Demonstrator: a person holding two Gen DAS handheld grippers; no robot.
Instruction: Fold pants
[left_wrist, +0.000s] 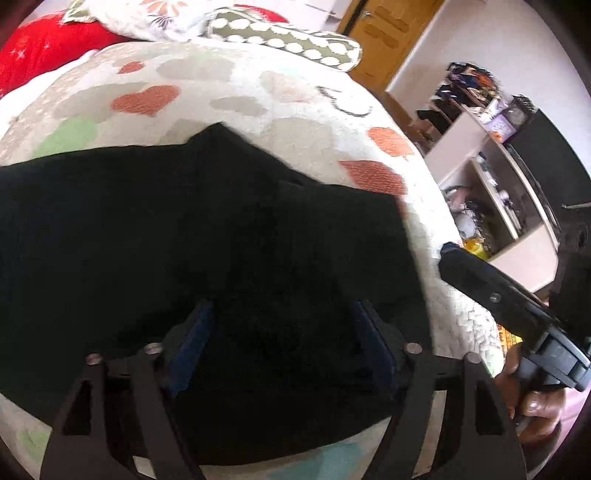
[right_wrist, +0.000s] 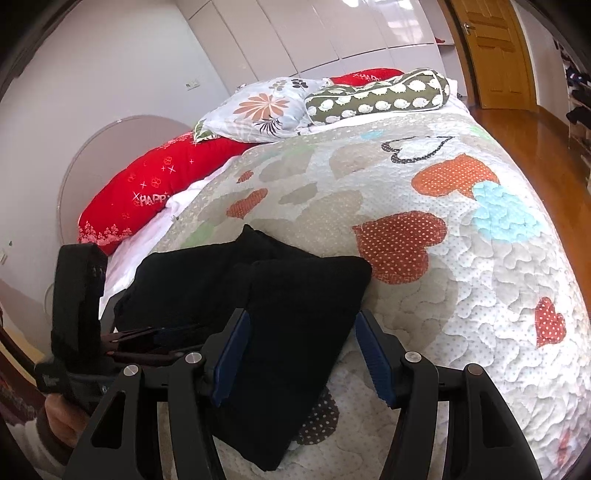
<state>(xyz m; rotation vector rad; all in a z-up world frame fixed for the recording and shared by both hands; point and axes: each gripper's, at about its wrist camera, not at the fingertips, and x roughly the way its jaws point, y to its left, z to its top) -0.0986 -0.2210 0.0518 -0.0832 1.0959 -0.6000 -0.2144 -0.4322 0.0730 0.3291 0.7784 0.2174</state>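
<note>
Pants (right_wrist: 258, 332) folded on quilt (right_wrist: 461, 277); hand-held grippers spread wide, holding nothing.

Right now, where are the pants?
The black pants lie folded on the heart-print quilt near the bed's near edge, ahead of both open grippers, below the red pillow.

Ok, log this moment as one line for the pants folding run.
black pants folded on heart quilt | left hand-held gripper open over pants | right hand-held gripper open, not gripping

The folded pants (right_wrist: 258, 332) lie on the bed (right_wrist: 480, 295), near its front edge; the pillows (right_wrist: 258, 107) lie behind them.
</note>
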